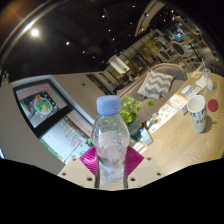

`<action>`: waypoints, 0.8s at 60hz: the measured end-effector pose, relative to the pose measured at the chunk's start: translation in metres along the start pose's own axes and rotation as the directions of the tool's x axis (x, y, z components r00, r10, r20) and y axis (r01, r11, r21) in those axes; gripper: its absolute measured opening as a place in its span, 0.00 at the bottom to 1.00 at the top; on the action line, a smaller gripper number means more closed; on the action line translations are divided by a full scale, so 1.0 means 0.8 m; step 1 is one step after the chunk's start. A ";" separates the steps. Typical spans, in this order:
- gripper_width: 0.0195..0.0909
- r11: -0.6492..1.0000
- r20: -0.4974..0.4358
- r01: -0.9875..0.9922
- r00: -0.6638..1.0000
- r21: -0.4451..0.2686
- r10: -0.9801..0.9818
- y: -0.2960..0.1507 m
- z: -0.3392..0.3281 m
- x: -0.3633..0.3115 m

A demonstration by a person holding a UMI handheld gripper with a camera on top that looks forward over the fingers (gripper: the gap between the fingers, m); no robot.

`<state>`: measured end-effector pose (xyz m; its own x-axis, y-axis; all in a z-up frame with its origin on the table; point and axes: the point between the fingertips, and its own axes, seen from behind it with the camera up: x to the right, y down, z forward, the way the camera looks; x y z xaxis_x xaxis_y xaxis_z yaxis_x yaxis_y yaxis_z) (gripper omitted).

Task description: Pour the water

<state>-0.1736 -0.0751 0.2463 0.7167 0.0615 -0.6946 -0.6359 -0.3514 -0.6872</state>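
One pale tabletop [175, 135] runs off to the right, its near part cut off; a clear water bottle [110, 140] with a blue cap stands pinched between the fingers [111, 160] — pink pads pressing both sides — and a paper cup [197, 111] stands well apart.

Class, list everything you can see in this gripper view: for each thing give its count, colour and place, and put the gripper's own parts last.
water bottle: one, clear with a pale blue cap, upright between the fingers.
cup: one, white with a dark pattern, on the table beyond the bottle to one side.
table: one, light wood, under bottle and cup.
plant: one, green, just behind the bottle.
hand-held gripper: one; pink pads press the bottle on both sides.
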 end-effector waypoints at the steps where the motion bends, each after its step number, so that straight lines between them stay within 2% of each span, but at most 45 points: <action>1: 0.16 0.999 0.020 -0.041 0.999 0.007 0.041 -0.012 -0.001 -0.001; 9: 0.16 0.919 0.143 -0.395 0.910 0.014 0.389 -0.089 0.006 0.026; 14: 0.16 0.825 0.179 -0.565 0.811 -0.010 0.558 -0.125 -0.002 0.051; 23: 0.16 0.610 0.222 -0.787 0.581 -0.092 0.783 -0.155 0.015 0.117; 32: 0.16 0.384 0.195 -0.913 0.355 -0.138 0.914 -0.149 0.034 0.177; 37: 0.16 0.278 0.186 -0.951 0.251 -0.137 0.950 -0.143 0.052 0.201; 48: 0.16 0.240 0.146 -0.950 0.213 -0.198 0.966 -0.138 0.048 0.195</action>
<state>-0.0027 0.0094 0.2059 -0.5030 -0.1901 -0.8431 -0.7771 -0.3276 0.5374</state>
